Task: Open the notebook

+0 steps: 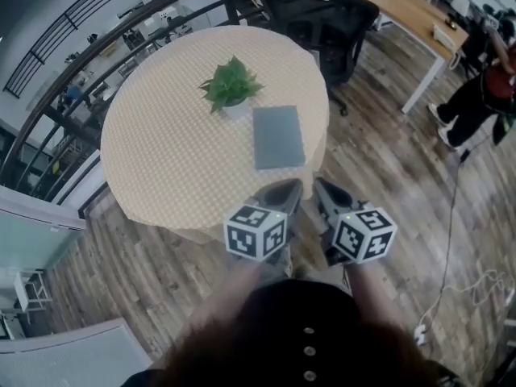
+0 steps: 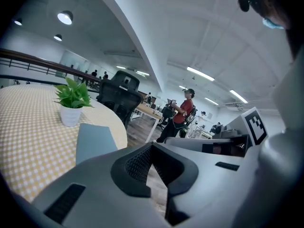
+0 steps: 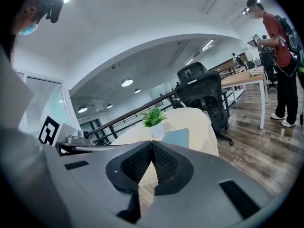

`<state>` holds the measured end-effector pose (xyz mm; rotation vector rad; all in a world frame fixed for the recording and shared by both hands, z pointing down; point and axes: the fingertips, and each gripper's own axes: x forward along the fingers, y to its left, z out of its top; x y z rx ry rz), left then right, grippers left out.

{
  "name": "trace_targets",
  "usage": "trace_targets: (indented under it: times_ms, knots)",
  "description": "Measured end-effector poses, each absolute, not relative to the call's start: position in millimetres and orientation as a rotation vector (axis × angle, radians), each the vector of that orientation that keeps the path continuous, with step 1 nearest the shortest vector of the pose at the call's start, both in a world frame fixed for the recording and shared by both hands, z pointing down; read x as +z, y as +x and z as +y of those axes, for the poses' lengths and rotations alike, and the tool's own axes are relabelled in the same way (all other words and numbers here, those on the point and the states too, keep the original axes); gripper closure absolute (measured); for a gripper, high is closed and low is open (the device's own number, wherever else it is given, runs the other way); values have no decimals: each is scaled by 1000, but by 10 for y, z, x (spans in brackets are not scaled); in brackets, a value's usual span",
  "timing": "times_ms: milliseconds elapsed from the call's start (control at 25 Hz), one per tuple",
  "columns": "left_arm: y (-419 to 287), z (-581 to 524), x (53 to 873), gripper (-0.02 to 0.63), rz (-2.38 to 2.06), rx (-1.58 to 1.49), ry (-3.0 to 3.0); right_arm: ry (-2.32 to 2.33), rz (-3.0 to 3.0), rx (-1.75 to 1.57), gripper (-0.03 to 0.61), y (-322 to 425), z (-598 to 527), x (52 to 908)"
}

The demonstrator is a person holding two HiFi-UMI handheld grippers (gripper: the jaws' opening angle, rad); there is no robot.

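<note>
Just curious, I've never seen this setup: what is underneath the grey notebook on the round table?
The notebook lies closed and flat on the yellow checked tablecloth. The patch right beneath it is covered, and the cloth hides the tabletop itself.

A closed grey-blue notebook (image 1: 278, 137) lies flat on a round table (image 1: 161, 160) draped in a yellow checked cloth, just beside a small potted plant (image 1: 230, 87) in a white pot. At the table's near edge a person holds the left gripper (image 1: 292, 189) and the right gripper (image 1: 322, 187) side by side, noses pointing toward the notebook, marker cubes facing up. Behind the table stand a black office chair (image 1: 322, 14) and a wooden desk (image 1: 407, 10). Another person (image 1: 484, 95) stands on the wood floor (image 1: 379, 160) at far right.
</note>
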<state>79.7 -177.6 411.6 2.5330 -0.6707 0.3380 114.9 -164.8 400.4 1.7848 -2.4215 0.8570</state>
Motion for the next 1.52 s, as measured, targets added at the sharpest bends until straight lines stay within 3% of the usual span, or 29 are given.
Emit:
trace_targets:
  times_ms: [1520]
  knots:
    - [1072,-2452,4804,604,-737,711,2484,1599,-2324,1019,568,1396,-2230,4421]
